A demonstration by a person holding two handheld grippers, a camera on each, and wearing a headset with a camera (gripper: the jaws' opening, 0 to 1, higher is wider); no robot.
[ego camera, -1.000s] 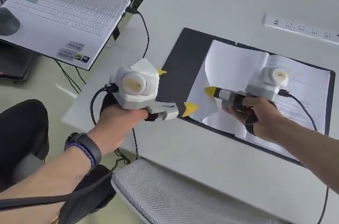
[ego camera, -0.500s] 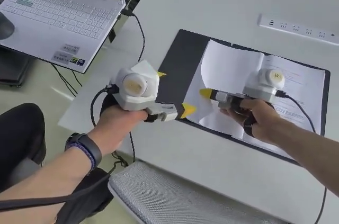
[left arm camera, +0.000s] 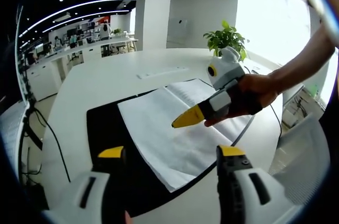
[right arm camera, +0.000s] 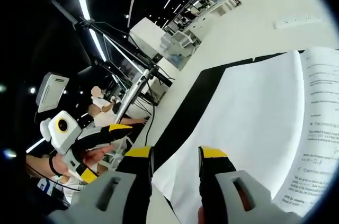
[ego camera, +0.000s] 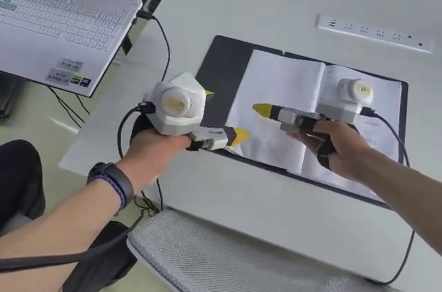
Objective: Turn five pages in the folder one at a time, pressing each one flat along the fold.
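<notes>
I note black folder (ego camera: pixel 217 78) open, spine pointing away; smooth white pages (ego camera: pixel 276 92). Left gripper (left arm camera: pixel 170 151) jaws wide, right gripper (right arm camera: pixel 175 152) jaws seemingly slightly apart.

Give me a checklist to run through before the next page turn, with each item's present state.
1. Folder open and lying on the table: ok.
2. Turned page lying flat on the left side: ok.
3. Turned page pressed along the fold: cannot tell; the right hand-held gripper has its tips over that page, but contact is unclear.
4. Right hand-held gripper empty: ok; jaws slightly apart, nothing between them.
5. Left hand-held gripper open and empty: ok; it is by the folder's near left corner.
6. Printed page free to lift: cannot tell; the person's hand and arm cover part of it.
</notes>
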